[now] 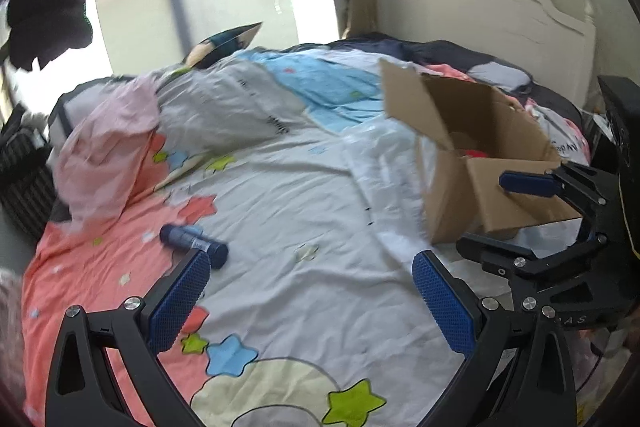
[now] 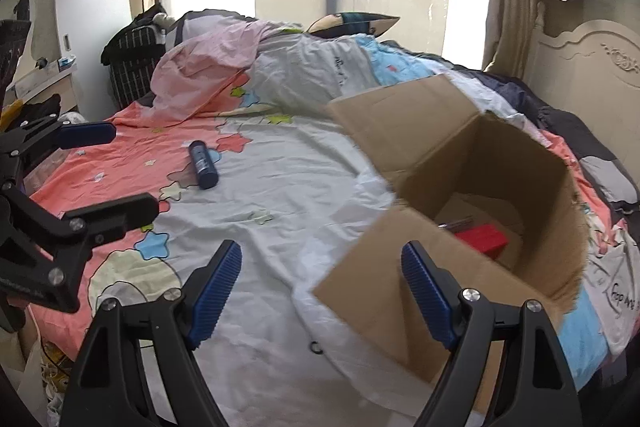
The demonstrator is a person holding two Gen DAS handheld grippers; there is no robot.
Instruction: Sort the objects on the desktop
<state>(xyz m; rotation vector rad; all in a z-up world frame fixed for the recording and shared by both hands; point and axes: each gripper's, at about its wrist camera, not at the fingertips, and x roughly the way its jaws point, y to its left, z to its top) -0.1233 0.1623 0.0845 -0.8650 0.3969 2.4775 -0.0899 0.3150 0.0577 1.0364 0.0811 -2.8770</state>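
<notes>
Cardboard is what fills your right wrist view: the open box (image 2: 472, 195) sits on the bed's star-print quilt (image 2: 288, 187) at about two o'clock, its near flap just ahead of your right claw (image 2: 322, 287), whose blue pads stand wide apart with nothing between them, and a red item (image 2: 482, 239) lies inside on the box floor. Your left claw (image 1: 310, 303) is likewise spread apart and holds nothing, and the dark blue bottle (image 1: 194, 246) lies on its side on the quilt at about ten o'clock, just beyond that claw's left fingertip (image 1: 196, 267).
</notes>
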